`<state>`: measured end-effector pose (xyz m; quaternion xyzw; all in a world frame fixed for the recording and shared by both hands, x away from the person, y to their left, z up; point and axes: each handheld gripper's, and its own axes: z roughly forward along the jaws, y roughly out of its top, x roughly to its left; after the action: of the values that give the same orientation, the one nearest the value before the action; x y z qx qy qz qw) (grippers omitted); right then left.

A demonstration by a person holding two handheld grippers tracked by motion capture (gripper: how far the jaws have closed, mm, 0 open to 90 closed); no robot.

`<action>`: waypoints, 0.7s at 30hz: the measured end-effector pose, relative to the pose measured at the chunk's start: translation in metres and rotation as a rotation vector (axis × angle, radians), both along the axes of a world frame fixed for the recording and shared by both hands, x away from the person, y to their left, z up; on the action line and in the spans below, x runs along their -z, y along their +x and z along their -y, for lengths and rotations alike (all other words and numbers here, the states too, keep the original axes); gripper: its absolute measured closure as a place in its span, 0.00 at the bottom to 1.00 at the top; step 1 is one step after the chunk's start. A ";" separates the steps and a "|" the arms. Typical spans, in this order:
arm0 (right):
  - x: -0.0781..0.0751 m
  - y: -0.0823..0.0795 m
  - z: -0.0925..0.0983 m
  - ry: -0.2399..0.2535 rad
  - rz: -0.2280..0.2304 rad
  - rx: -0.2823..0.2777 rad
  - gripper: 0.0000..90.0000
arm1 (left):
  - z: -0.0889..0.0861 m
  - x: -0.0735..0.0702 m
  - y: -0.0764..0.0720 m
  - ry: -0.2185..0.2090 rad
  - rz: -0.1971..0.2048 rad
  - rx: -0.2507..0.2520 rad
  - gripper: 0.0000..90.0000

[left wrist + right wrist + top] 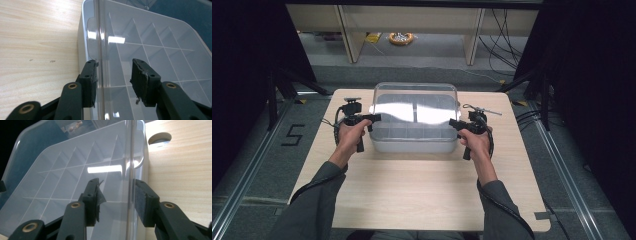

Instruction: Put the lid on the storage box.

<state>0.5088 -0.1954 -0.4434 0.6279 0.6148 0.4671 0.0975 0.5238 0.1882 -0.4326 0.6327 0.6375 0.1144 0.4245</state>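
A clear plastic box (414, 142) with a grid of compartments (160, 57) stands at the back middle of the wooden table (422, 190). Its clear lid (414, 97) lies over it; I cannot tell whether it is seated. My left gripper (374, 119) is at the box's left side. Its jaws (113, 75) straddle the lid's left rim (98, 37), which runs beside one pad, with a wide gap to the other. My right gripper (453, 122) is at the right side. Its jaws (116, 195) straddle the right rim (130, 170) without pressing on it.
A round hole (160, 138) is cut in the tabletop near the box's far right corner. Bare wood stretches in front of the box. Black curtains flank the table, a "5" (294, 134) is marked on the floor at the left, and shelf legs and cables stand behind.
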 end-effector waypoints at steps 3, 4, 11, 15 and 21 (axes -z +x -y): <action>0.004 0.002 0.003 -0.015 0.023 -0.008 0.65 | -0.001 0.005 0.001 -0.017 -0.010 0.000 0.61; 0.004 0.001 0.003 -0.019 0.027 -0.010 0.65 | -0.001 0.006 0.002 -0.020 -0.011 -0.001 0.61; 0.004 0.002 0.004 -0.046 0.051 -0.012 0.64 | 0.001 0.007 0.002 -0.018 -0.005 0.000 0.60; 0.004 0.003 0.004 -0.049 0.048 -0.007 0.64 | 0.001 0.007 0.002 -0.015 -0.003 0.001 0.60; 0.004 0.003 0.003 -0.065 0.057 -0.012 0.63 | 0.003 0.007 0.001 -0.004 0.003 -0.004 0.59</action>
<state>0.5114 -0.1982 -0.4474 0.6071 0.6304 0.4653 0.1323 0.5247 0.1852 -0.4393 0.6303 0.6383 0.1151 0.4267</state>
